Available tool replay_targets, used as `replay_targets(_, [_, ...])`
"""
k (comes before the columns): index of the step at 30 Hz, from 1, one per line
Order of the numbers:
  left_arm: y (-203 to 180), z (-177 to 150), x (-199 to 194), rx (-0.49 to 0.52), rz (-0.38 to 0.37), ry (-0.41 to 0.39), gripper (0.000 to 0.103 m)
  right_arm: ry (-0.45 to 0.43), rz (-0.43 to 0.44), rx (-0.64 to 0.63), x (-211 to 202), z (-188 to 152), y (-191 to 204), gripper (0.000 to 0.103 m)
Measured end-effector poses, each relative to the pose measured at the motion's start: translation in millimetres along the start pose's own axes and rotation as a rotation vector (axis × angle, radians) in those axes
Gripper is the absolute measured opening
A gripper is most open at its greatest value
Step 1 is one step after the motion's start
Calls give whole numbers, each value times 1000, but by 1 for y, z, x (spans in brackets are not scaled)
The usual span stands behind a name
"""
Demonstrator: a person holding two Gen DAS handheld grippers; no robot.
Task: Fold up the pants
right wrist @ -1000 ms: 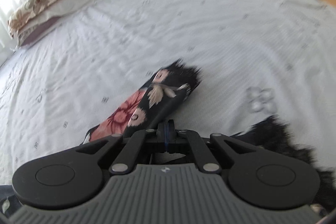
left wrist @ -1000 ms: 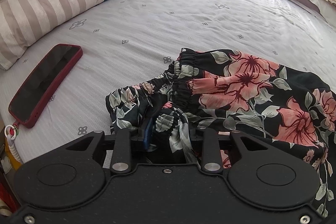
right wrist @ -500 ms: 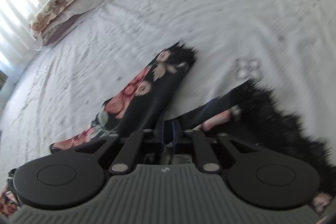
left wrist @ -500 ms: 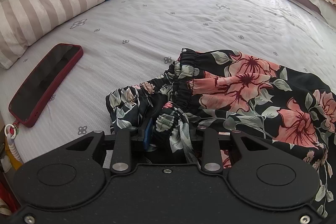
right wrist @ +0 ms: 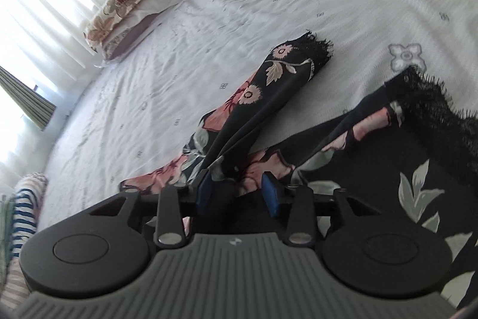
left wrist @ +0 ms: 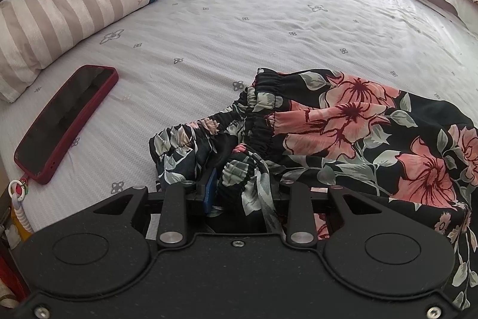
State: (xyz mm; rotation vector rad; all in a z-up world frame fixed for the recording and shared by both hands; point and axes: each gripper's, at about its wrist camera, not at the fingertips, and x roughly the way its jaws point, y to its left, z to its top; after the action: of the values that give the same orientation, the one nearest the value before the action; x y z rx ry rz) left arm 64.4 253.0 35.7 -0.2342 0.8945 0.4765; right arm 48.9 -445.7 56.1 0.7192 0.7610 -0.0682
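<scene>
Pants point(left wrist: 352, 121) on bed | L gripper point(left wrist: 239, 184) clamps waistband | R gripper point(right wrist: 237, 192) jaws opening, cloth between, pads clear

Thin, smooth floral-print cloth pants point(left wrist: 352, 127) with a gathered elastic waistband and frayed black lace hems point(right wrist: 430, 97) lie on a bed point(left wrist: 269, 20) covered in finely ribbed, matt white fabric. A phone point(left wrist: 65, 121) shows a glossy glass face in a matt red case. The left tool point(left wrist: 236, 187), matt black plastic with bright metal pins, carries blue rubbery pads point(left wrist: 209, 187).
</scene>
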Motion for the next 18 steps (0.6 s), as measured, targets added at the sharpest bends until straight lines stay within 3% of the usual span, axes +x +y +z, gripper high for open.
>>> replay_targets(5, [-2, -1, 0, 5, 6, -3, 30, 15, 107, 67, 3, -7, -7, 67])
replay_targets(7, [-3, -1, 0, 8, 7, -4, 30, 7, 100, 88, 9, -7, -5, 68])
replay_targets(8, [-3, -1, 0, 10, 7, -4, 30, -4, 72, 86, 13, -7, -3, 64])
replay_targets(9, [-3, -1, 0, 10, 7, -4, 30, -17, 40, 79, 16, -7, -1, 37])
replay_targets(11, [-3, -1, -1, 9, 7, -4, 30, -40, -45, 79, 20, -5, 4, 4])
replay_targets(14, [-3, -1, -1, 7, 5, -4, 30, -93, -111, 92, 17, -6, 4, 2])
replay_targets(18, [-2, -1, 0, 5, 3, -6, 30, -231, -338, 60, -11, -14, 11, 2])
